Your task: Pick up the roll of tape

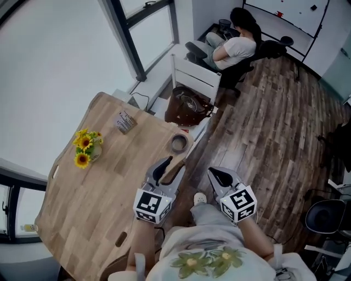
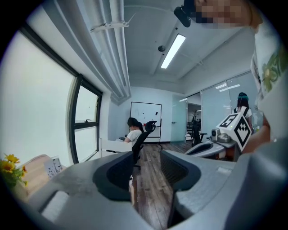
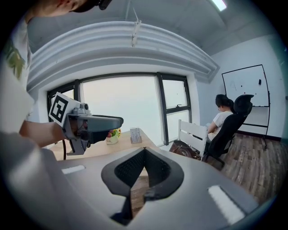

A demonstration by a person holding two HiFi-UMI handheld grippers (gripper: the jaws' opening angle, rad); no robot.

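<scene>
Tape: the brownish roll of tape (image 1: 179, 143) lies flat at the right edge of the light wooden counter (image 1: 104, 192), near its far corner, untouched.
Left gripper: your left gripper (image 1: 166, 168) is released with nothing between its jaws, near the roll but short of it.
Right gripper: your right gripper (image 1: 219, 176) is clenched and empty, off the counter above the dark plank floor (image 1: 263, 126).
Done: nothing yet.
Left: reach, grip, lift.

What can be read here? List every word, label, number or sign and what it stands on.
No text is readable.
Small card on the table: print too small to read.
Whiteboard: marks too blurred to read.
Marker cubes: square patterns only, no words.
</scene>
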